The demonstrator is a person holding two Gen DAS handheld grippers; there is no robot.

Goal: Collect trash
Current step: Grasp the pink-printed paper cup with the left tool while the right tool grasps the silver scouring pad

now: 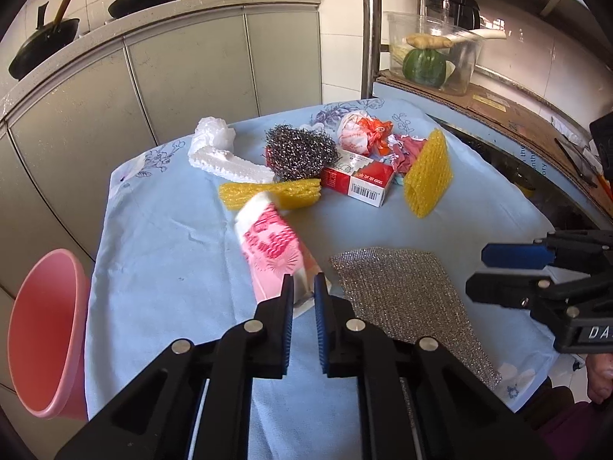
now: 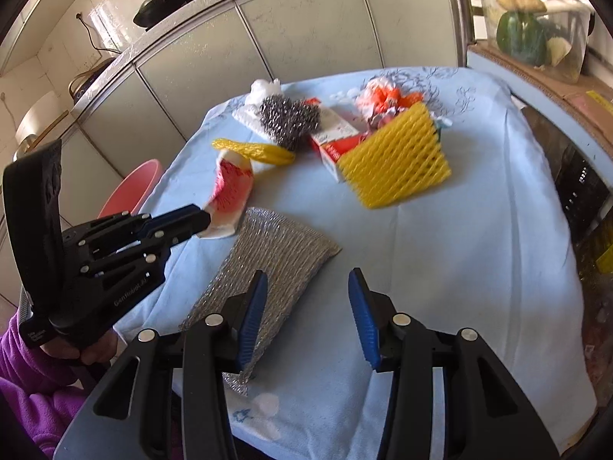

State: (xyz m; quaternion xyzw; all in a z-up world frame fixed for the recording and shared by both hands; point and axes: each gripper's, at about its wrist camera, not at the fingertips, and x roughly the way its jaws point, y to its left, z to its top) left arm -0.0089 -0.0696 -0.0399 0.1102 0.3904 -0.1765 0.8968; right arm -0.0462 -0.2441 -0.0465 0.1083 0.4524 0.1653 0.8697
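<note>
My left gripper (image 1: 304, 287) is shut on the near end of a pink and white wrapper (image 1: 272, 245), also seen in the right wrist view (image 2: 230, 191), where the left gripper (image 2: 201, 216) pinches its edge. My right gripper (image 2: 304, 295) is open and empty above a silver mesh cloth (image 2: 276, 257), which also shows in the left wrist view (image 1: 406, 295). Further back lie yellow foam nets (image 2: 394, 161) (image 1: 268, 193), a red and white box (image 1: 358, 182), a steel scourer (image 1: 299, 151), white foam (image 1: 220, 153) and crumpled wrappers (image 1: 364, 134).
A pink bin (image 1: 46, 333) stands off the table's left edge. The table wears a light blue cloth (image 2: 479, 230). Grey cabinets (image 1: 172, 73) with woks on top stand behind. A clear tub of vegetables (image 1: 433, 53) sits on a cardboard-covered shelf at the right.
</note>
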